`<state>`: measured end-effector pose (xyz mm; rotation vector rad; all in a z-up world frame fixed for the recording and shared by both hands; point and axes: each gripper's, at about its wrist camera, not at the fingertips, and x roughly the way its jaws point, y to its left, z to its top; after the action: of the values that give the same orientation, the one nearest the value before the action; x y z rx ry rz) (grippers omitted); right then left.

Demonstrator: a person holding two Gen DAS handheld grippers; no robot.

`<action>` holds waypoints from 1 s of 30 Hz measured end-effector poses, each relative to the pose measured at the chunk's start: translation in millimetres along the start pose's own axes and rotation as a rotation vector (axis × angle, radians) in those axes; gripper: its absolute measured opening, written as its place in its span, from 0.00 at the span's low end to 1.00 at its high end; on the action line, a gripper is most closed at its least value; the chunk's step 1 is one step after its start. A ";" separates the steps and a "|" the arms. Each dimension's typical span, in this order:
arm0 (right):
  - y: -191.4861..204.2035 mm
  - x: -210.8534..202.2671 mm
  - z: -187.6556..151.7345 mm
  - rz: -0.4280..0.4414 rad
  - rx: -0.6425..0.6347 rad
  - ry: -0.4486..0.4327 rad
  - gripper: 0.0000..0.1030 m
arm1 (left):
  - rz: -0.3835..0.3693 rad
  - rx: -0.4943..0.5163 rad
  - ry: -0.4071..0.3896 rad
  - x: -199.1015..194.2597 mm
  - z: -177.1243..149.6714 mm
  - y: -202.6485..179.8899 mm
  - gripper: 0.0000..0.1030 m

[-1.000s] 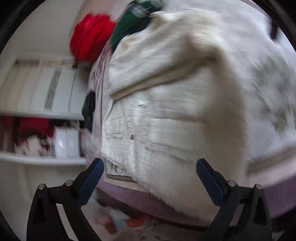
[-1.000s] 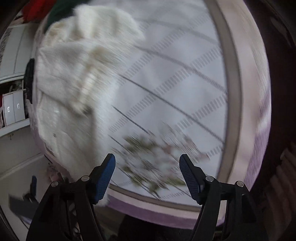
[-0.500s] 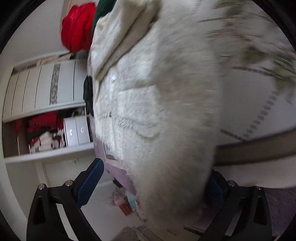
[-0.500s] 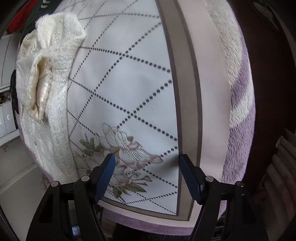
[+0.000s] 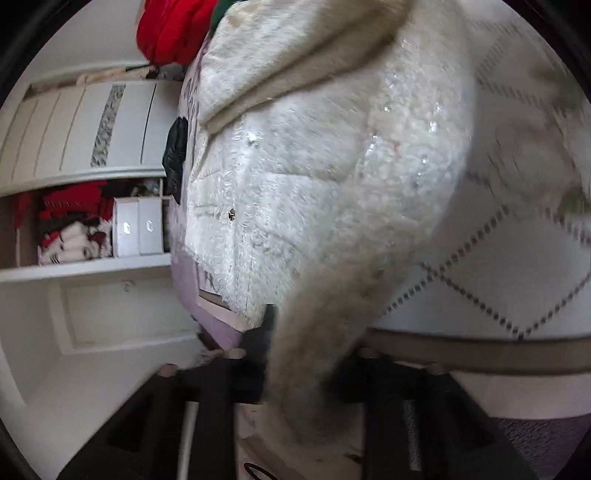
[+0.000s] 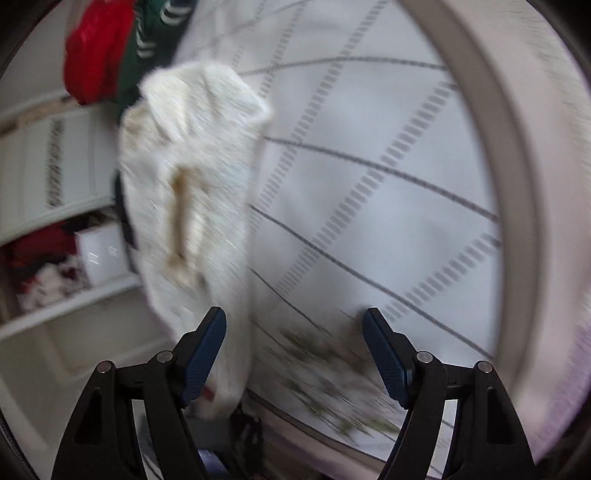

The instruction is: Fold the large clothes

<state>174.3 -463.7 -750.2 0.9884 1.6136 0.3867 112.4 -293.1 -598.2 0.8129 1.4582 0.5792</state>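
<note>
Presently, from my remote station, I record the following.

Garment: a cream fleece jacket [image 5: 325,177], thick and shaggy, with quilted panel lines, glinting fibres and one small dark stud on the front; a flat beige collar or facing folds across its top.
Garment position: it lies on the bed [image 5: 517,266] along the edge nearest the shelving, with one fleece end drooping past the mattress edge towards my left gripper.
Left gripper [image 5: 306,369]: its jaws are closing, and the drooping fleece end sits between them; the blurred black fingers [image 5: 258,347] flank the fabric on both sides. I cannot tell whether the pads already press on it.
Right gripper [image 6: 295,354]: its jaws are opening slightly and stand wide, nothing between them; the blue textured pads [image 6: 205,354] are clear, poised over the bedcover near the jacket's lower end.
Bedcover: smooth pale fabric with a dotted diamond lattice, a flower print, a tan border band and a lilac plush edge.
Background: white shelving [image 5: 85,266] with red and white folded textiles and two pale boxes; a red item [image 5: 170,29] and a green item [image 6: 147,40] lie beyond the jacket.
Image quality: both views show motion blur.
</note>
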 end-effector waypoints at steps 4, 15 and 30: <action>8.1 23.3 25.0 0.152 0.058 -0.059 0.81 | -0.044 -0.026 0.008 -2.0 8.3 17.3 0.16; 72.4 110.4 49.3 0.218 0.080 -0.074 0.28 | -0.132 -0.054 -0.026 -7.1 12.8 62.3 0.14; 278.2 79.6 49.0 0.064 0.015 -0.192 0.19 | -0.496 -0.272 -0.094 69.0 38.3 259.7 0.11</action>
<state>328.3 -250.6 -619.8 1.0577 1.4162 0.3137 188.7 -83.9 -443.1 0.2445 1.3902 0.3434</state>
